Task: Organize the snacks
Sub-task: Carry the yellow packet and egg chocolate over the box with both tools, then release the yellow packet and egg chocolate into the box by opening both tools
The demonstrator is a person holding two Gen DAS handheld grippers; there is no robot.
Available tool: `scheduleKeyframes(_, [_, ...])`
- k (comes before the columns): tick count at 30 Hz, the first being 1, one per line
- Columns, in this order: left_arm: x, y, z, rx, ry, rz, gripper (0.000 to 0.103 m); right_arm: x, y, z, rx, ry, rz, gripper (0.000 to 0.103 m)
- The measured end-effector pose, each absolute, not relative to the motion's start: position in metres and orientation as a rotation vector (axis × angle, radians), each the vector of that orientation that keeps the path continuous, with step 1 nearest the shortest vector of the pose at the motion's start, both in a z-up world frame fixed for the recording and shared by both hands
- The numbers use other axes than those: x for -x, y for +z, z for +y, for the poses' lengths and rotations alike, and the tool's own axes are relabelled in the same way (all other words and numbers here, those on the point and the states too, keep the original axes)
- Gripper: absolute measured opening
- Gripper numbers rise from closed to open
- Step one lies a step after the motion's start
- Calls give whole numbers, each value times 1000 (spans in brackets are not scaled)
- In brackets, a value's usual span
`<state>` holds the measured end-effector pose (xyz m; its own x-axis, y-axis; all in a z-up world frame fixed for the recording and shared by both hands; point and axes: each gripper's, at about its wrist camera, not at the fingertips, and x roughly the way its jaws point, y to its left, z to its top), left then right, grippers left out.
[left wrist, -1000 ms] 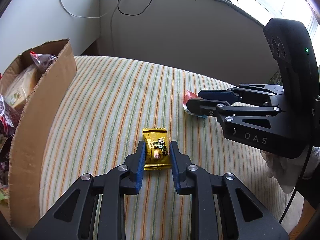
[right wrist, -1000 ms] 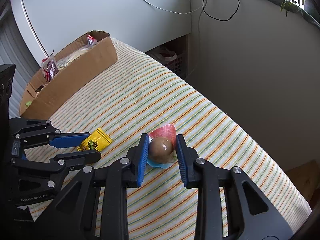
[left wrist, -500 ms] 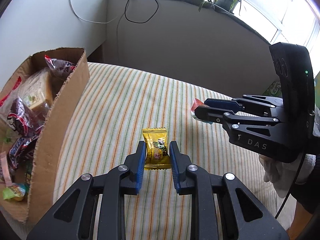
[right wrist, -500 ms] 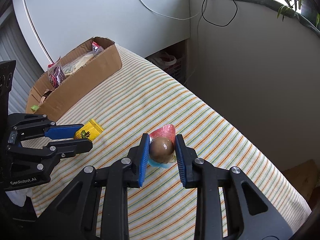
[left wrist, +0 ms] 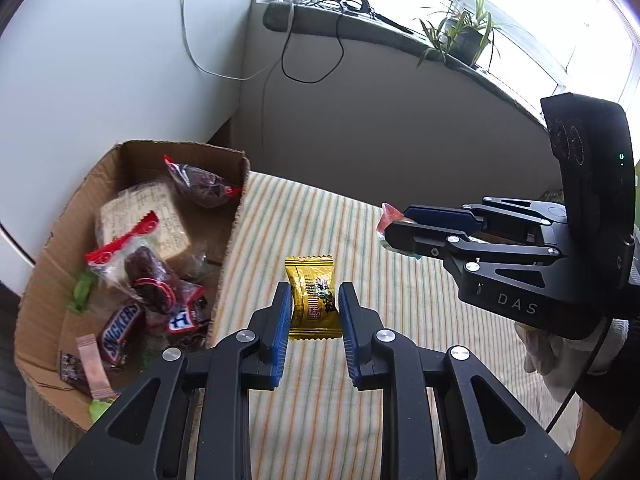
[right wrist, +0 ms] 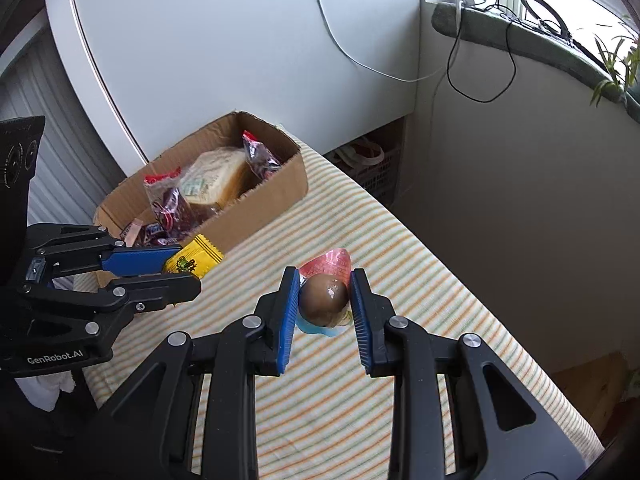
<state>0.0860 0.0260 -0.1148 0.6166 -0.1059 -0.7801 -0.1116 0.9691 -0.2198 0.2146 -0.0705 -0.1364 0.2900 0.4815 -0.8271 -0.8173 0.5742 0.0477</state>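
Note:
My left gripper [left wrist: 313, 300] is shut on a yellow candy packet [left wrist: 312, 296], held in the air above the striped tablecloth [left wrist: 304, 220]. In the right wrist view the same packet [right wrist: 194, 258] sticks out of the left gripper [right wrist: 180, 266] near the box's front wall. My right gripper [right wrist: 325, 294] is shut on a brown round snack in a clear wrapper with a red end [right wrist: 323, 294], also lifted off the cloth. A cardboard box [left wrist: 230, 240] [right wrist: 272, 196] with several wrapped snacks sits on the left.
The striped table [right wrist: 420, 300] drops off at its right and near edges. A white cabinet [right wrist: 240, 40] stands behind the box. Cables hang from a windowsill [left wrist: 360, 28] with a potted plant [left wrist: 460, 36]. A gloved hand [left wrist: 560, 352] holds the right gripper.
Both grippers have risen off the cloth with their snacks and moved toward the cardboard box, whose inside has come into view.

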Motion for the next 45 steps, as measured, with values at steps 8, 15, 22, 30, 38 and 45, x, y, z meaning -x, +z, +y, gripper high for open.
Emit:
scheduleKeyframes(8, [-76,-106,60,278,45,898,22,-206,-124,-17,433,947,904,27])
scheduleKeyframes(15, [-67,-103,90,313,88,897,22,-199,-120,17,422,973,910,27])
scheduleKeyframes(22, [-54,-102,121,338,141,893,22,-193,-125,43,402,985,929,27])
scheduleKeyframes(30, [-46,-103,144,348,177,894,22,-192,-135,61,387,991,966,27])
scheduleKeyframes(38, [-45,-100,151,340,195,887,22,-193,-137,68,388,990,973,27])
scheduleKeyframes(45, [-45,-100,151,342,194,892,22,-192,-136,70,392,992,974,29])
